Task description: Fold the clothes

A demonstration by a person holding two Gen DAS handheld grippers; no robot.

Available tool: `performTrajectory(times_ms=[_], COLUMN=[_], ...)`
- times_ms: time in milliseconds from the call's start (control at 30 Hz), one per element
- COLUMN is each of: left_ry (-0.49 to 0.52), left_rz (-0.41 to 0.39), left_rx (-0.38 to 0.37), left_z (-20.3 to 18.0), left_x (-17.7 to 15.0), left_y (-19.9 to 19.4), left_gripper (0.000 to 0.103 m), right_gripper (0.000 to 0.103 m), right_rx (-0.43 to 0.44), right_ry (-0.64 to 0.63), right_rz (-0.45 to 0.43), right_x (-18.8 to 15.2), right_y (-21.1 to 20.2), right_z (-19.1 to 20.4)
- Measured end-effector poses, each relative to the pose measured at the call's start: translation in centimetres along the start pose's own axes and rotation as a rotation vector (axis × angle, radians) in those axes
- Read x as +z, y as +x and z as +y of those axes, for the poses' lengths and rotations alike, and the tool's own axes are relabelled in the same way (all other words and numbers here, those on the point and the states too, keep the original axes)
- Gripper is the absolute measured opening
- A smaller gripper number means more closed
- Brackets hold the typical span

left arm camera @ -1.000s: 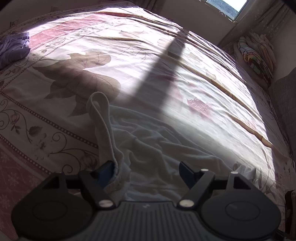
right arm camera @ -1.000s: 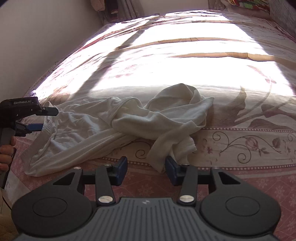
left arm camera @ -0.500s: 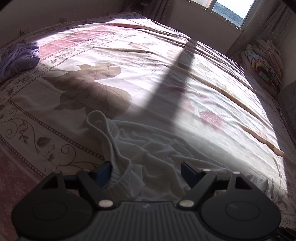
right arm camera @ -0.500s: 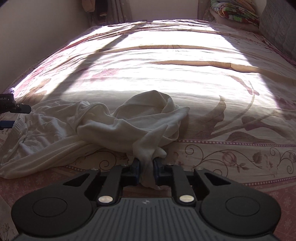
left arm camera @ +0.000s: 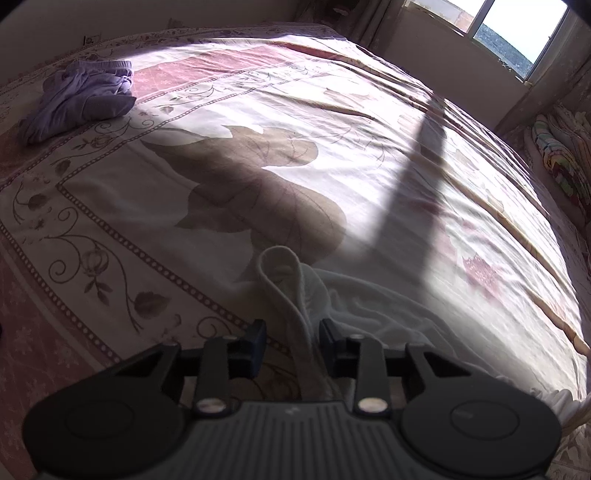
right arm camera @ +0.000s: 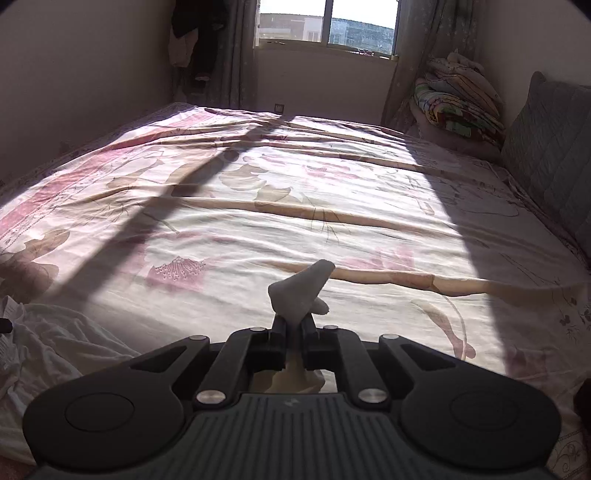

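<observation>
2 grippers, 1 white garment, 1 purple garment, 1 stack of folded blankets, 1 window, all around 1 bed w/ floral sheet [left arm camera: 229,122]. The white garment [left arm camera: 373,306] is lying crumpled at the near edge of the bed, wrinkled, mostly in shade w/ sun catching its far side; a ribbed, looped hem strip is rising from it and running back between the fingers of the left gripper [left arm camera: 291,341]. Left jaws are standing apart w/ a visible gap on each side of the strip, not clenched; strip is lying closer to the right-hand finger, contact unclear. Right gripper [right arm camera: 293,332] is pinching a bunched tip of the same white cloth [right arm camera: 301,291]; jaws are nearly closed on it, tip is poking up in front of the fingers, more cloth is showing under the gripper body. Rest of the garment is spreading at lower left in the right wrist view. Purple garment [left arm camera: 77,99] is sitting bunched at the far left corner of the bed, well apart from the white one. Folded blankets [right arm camera: 458,103] are piling up at the far right beside the window [right arm camera: 328,26].
</observation>
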State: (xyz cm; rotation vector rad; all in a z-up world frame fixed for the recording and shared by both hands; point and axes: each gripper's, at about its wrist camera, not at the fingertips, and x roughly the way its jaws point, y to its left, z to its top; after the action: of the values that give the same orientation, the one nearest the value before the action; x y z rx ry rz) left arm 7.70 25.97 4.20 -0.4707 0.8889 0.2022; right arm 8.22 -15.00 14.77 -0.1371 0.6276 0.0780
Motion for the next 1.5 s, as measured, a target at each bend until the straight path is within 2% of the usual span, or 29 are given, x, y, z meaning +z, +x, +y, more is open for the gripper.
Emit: performTrajectory(times_ms=[33,100,167,333,433,500,633,667,733,767,800,867,900,933,1000,1067,1167,1233,1333,1500], left_ry=[-0.008,-0.017,-0.015,-0.015,-0.038,-0.033,-0.048,-0.053,-0.051,-0.049,-0.047,-0.033,-0.028,-0.024,-0.018,-0.011,0.006,0.021,0.052,0.104], left_rz=[0.005,0.012,-0.001,-0.125,-0.158,-0.159,-0.111,-0.108,-0.123,-0.132,-0.141,-0.149,-0.146,-0.144,-0.135,-0.126,-0.127,-0.124,-0.109,-0.081], left_rx=[-0.004,-0.007,0.000,0.062,0.089,0.112,0.100,0.096,0.084,0.079,0.074,0.068,0.063,0.054,0.036,0.019,-0.012,-0.051,-0.113,-0.141], left_z=[0.2,0.5,0.5,0.4,0.7,0.8,1.0,0.9,0.6,0.4,0.3,-0.2,-0.4,-0.5,-0.8,-1.0,-1.3,-1.6,-2.3,-3.3], left_x=[0.1,0.3,0.4,1.0,1.3,1.4,1.6,1.5,1.5,1.5,1.5,1.5,1.5,1.4,1.3,1.2,1.1,1.1,0.9,0.4], left_y=[0.2,0.6,0.7,-0.7,-1.1,-0.9,-0.4,-0.4,-0.8,-1.1,-1.3,-1.5,-1.6,-1.6,-1.6,-1.5,-1.7,-1.9,-2.0,-1.7], left_gripper=[0.025,0.013,0.006,0.005,0.005,0.005,0.007,0.010,0.028,0.045,0.056,0.061,0.062,0.065,0.066,0.068,0.068,0.068,0.067,0.067], right_gripper=[0.008,0.008,0.008,0.008,0.008,0.008,0.008,0.009,0.009,0.010,0.010,0.011,0.015,0.019,0.035,0.041,0.042,0.042,0.042,0.042], right_rx=[-0.009,-0.029,-0.055,-0.112,-0.157,-0.183,-0.238,-0.242,-0.246,-0.247,-0.249,-0.246,-0.244,-0.239,-0.227,-0.215,-0.197,-0.154,-0.052,0.143], right_ry=[-0.004,-0.013,-0.025,-0.054,-0.054,-0.059,-0.060,-0.049,-0.017,0.000,0.018,0.027,0.028,0.028,0.027,0.025,0.022,0.044,0.100,0.233], right_rz=[-0.010,-0.034,-0.057,-0.104,-0.094,-0.084,-0.034,-0.016,0.019,0.036,0.054,0.077,0.087,0.094,0.101,0.108,0.119,0.133,0.168,0.233], right_x=[0.6,1.9,2.9,4.3,4.6,4.3,3.1,2.8,2.0,1.5,1.1,0.3,0.0,-0.2,-0.3,-0.3,-0.4,-0.5,-0.7,-1.6], right_y=[0.2,0.7,0.9,1.4,2.1,2.5,3.8,4.1,4.6,4.8,5.0,5.2,5.3,5.4,5.4,5.5,5.6,5.9,6.8,8.8], right_z=[-0.1,-0.2,-0.3,-0.8,-1.5,-2.2,-4.1,-4.7,-5.7,-6.2,-6.6,-6.9,-6.9,-6.9,-6.5,-6.2,-5.7,-5.3,-4.2,-2.0])
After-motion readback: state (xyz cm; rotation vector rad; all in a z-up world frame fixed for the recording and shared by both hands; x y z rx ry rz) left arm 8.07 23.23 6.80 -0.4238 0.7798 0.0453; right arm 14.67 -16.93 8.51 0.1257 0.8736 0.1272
